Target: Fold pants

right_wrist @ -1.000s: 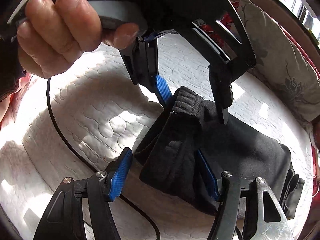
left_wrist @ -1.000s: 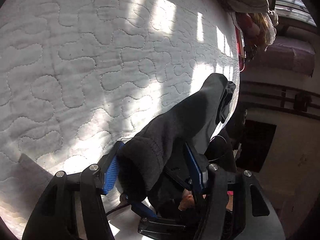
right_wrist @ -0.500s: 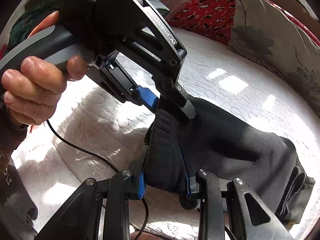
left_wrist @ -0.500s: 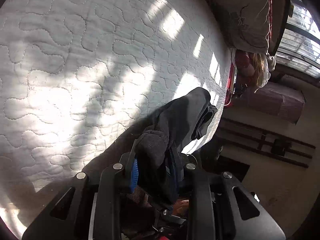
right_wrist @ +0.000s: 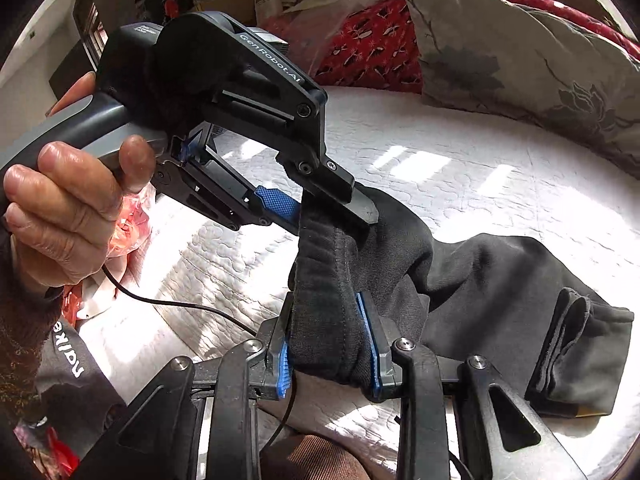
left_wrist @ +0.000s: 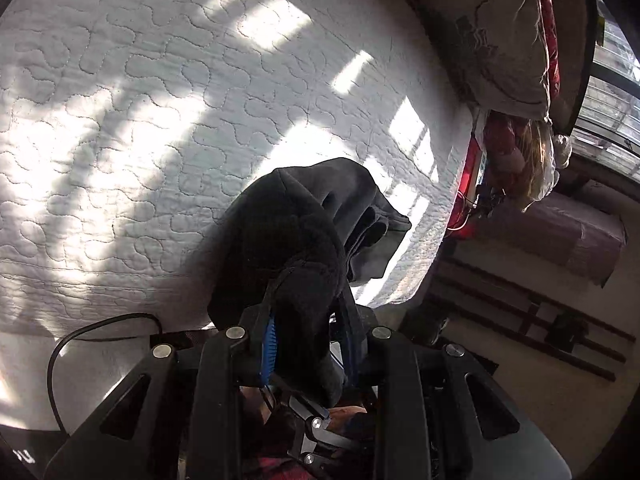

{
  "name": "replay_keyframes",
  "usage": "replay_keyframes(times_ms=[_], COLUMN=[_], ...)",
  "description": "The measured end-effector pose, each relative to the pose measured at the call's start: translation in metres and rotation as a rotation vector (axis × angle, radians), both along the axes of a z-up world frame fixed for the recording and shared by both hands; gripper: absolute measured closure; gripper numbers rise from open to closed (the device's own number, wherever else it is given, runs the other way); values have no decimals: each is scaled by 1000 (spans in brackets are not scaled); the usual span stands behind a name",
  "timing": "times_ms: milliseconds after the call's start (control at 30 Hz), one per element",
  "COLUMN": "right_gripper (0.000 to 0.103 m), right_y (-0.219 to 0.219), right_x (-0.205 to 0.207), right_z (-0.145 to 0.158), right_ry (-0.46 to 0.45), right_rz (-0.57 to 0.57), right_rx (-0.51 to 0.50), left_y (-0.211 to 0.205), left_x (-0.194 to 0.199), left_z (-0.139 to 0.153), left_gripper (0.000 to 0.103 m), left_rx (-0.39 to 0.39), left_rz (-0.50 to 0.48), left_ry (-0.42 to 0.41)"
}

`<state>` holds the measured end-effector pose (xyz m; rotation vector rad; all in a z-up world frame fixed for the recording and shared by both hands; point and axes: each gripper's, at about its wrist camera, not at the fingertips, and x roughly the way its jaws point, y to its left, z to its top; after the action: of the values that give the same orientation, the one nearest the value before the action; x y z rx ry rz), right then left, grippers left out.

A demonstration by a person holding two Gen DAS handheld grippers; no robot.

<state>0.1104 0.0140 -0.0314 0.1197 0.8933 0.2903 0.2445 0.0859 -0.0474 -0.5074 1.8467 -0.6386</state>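
The black pants [right_wrist: 492, 276] lie folded lengthwise on a white quilted bed [right_wrist: 460, 160], leg ends at the right. The ribbed waistband is lifted off the bed. My right gripper [right_wrist: 328, 356] is shut on one part of the waistband, blue pads pressed into the cloth. My left gripper [right_wrist: 320, 208], held by a hand [right_wrist: 68, 208], is shut on the waistband a little higher. In the left wrist view the left gripper [left_wrist: 308, 340] clamps a thick bunch of black pants [left_wrist: 320, 216] that trails away over the mattress [left_wrist: 160, 120].
A grey flowered pillow [right_wrist: 520, 52] and red patterned bedding [right_wrist: 368, 48] lie at the head of the bed. A black cable [right_wrist: 180, 304] runs across the mattress. The bed's edge and a floor with furniture [left_wrist: 540, 300] lie to the right in the left wrist view.
Both grippers closed on the waistband and lifted it off the bed. The pants now hang stretched between them, and the left gripper rose and rolled.
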Motion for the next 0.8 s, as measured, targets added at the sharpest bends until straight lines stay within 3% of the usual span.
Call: replay_keyframes(times_ms=[267,567,800], right_gripper=[74,74,74], right_y=[-91,-208,-282], right_x=[-17,-36,-52], right_z=[9,-26,-60], right_ry=[-7,82,128], right_rz=[-111,-263,-351], right_rx=[160,387,565], left_y=[-111,-226,-285], left_x=[-9,-32,-45], left_z=[7,-26,-51], left_gripper=[80,80,80], left_rx=[94,195,314], left_rz=[-69,-147,-187], left_ry=[-13,28,26])
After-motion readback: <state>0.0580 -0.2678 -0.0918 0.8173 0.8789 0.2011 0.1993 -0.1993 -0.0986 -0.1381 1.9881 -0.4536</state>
